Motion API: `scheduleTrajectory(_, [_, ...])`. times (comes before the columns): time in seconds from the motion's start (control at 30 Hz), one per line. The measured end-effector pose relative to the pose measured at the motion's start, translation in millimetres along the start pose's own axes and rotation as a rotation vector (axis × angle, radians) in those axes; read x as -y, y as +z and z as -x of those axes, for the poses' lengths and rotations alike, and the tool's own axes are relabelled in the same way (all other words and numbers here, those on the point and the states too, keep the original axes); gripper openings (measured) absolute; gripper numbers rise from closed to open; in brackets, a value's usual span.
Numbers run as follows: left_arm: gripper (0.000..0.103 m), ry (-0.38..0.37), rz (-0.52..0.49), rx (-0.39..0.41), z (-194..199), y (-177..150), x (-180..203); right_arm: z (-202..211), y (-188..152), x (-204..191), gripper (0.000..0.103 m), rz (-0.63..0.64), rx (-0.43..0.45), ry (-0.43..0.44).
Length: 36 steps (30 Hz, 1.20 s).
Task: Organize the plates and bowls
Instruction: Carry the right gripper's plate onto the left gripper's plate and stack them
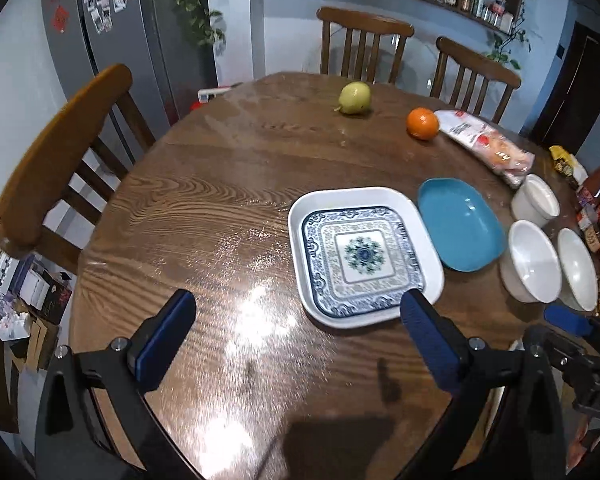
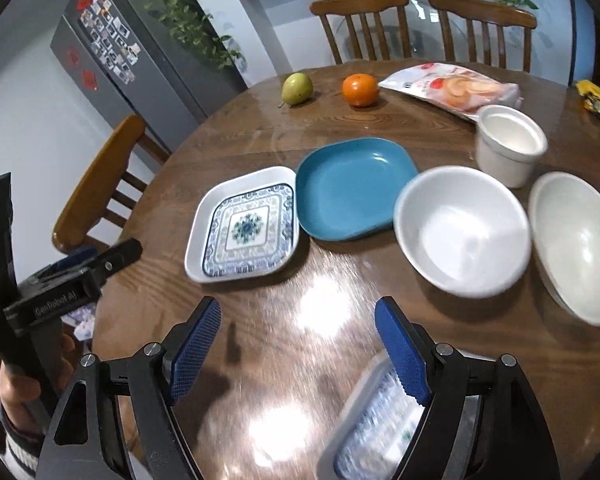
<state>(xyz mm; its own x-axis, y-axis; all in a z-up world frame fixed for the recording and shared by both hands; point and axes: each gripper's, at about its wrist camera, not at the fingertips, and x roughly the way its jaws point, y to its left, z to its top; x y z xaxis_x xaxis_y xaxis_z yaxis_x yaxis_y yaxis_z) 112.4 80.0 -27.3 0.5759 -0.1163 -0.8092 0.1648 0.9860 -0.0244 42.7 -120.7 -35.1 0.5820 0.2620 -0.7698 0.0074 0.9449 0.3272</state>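
On the round wooden table (image 2: 260, 360) sit two square patterned plates, one blue dish (image 2: 352, 188), two white bowls, one white cup (image 2: 508, 144), one pear (image 2: 297, 88), one orange (image 2: 360, 89) and one snack bag (image 2: 456, 86). The left gripper (image 1: 300, 324) has its fingers wide apart with nothing between them, and the first patterned plate (image 1: 364, 256) lies just past its right finger. The right gripper (image 2: 300, 344) is also wide apart and holds nothing; the second patterned plate (image 2: 372, 428) lies blurred just below its right finger, and the near white bowl (image 2: 460, 232) and the far white bowl (image 2: 576, 240) sit ahead to the right.
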Motion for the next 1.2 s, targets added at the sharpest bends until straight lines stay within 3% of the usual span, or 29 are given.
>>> scheduleTrajectory(0.17, [0.101,-0.010,-0.003,-0.008,-25.4,6.0,-2.8,-33.3,13.4,-2.7,0.079,-0.025,-0.023,-0.018])
scheduleTrajectory(0.37, [0.092,-0.040,-0.008,-0.039,-50.2,8.7,-4.7,-62.7,16.6,-9.8,0.066,-0.031,-0.061,-0.028])
scheduleTrajectory(0.47, [0.088,-0.051,-0.014,-0.047,-57.6,9.9,-4.9,-75.7,19.2,-8.4,0.056,-0.050,-0.078,-0.023])
scheduleTrajectory(0.57, [0.082,-0.061,-0.020,-0.056,-66.1,10.8,-5.2,-85.6,22.2,-5.4,0.054,-0.067,-0.086,-0.039])
scheduleTrajectory(0.73, [0.066,-0.073,-0.016,-0.084,-81.7,12.4,-8.6,-99.4,29.7,-3.0,0.048,-0.085,-0.099,-0.043])
scheduleTrajectory(0.9, [0.059,-0.082,-0.020,-0.100,-89.9,13.0,-8.0,-109.1,33.7,-1.5,0.045,-0.099,-0.106,-0.056])
scheduleTrajectory(0.93, [0.053,-0.086,-0.021,-0.103,-90.9,13.1,-8.0,-110.6,33.9,-1.1,0.044,-0.100,-0.107,-0.058])
scheduleTrajectory(1.07, [0.038,-0.095,-0.022,-0.125,-95.7,13.1,-9.5,-113.8,35.8,-3.2,0.034,-0.096,-0.108,-0.053])
scheduleTrajectory(1.2, [0.023,-0.106,-0.030,-0.130,-97.2,11.3,-8.1,-117.4,36.5,-6.3,0.017,-0.090,-0.114,-0.047])
